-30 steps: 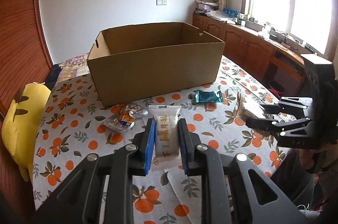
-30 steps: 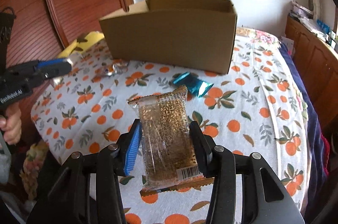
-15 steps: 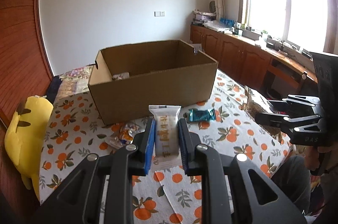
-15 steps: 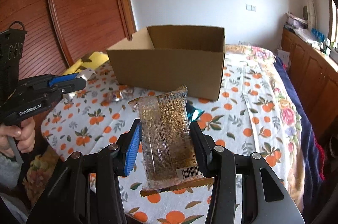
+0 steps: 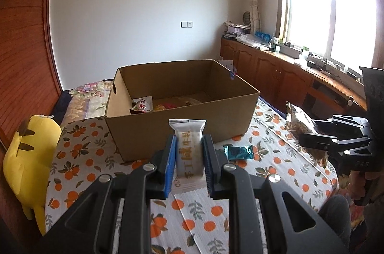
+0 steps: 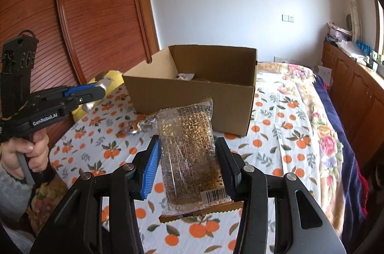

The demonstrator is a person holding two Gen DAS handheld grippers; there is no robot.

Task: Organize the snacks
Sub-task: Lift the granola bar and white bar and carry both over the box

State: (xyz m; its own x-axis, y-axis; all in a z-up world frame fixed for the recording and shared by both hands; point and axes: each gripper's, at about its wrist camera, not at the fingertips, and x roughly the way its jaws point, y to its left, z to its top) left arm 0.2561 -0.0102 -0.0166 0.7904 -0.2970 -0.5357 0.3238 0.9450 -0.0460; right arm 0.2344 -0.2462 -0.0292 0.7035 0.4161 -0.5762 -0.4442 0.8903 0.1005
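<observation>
My left gripper (image 5: 189, 146) is shut on a white snack bar (image 5: 188, 153) with gold lettering, held above the table in front of the open cardboard box (image 5: 192, 124). My right gripper (image 6: 187, 148) is shut on a clear pack of brown grain cake (image 6: 189, 153) with a barcode at its near end. The box (image 6: 192, 95) has several snack packets (image 5: 142, 105) inside. A teal wrapped snack (image 5: 237, 152) lies on the orange-print tablecloth (image 5: 84, 158) near the box. A shiny wrapped snack (image 6: 136, 125) lies by the box's front corner in the right wrist view.
A yellow plush toy (image 5: 26, 158) hangs at the table's left edge. Wooden cabinets (image 5: 276, 76) run under the window. A wooden sliding door (image 6: 96, 14) stands behind the box. A floral blanket (image 6: 319, 124) covers the bed's right side. A person's hand (image 6: 26, 153) holds the left gripper's handle.
Both grippers have risen with their snacks, so the box's inside now shows. The shiny snack has passed behind my left gripper's fingers.
</observation>
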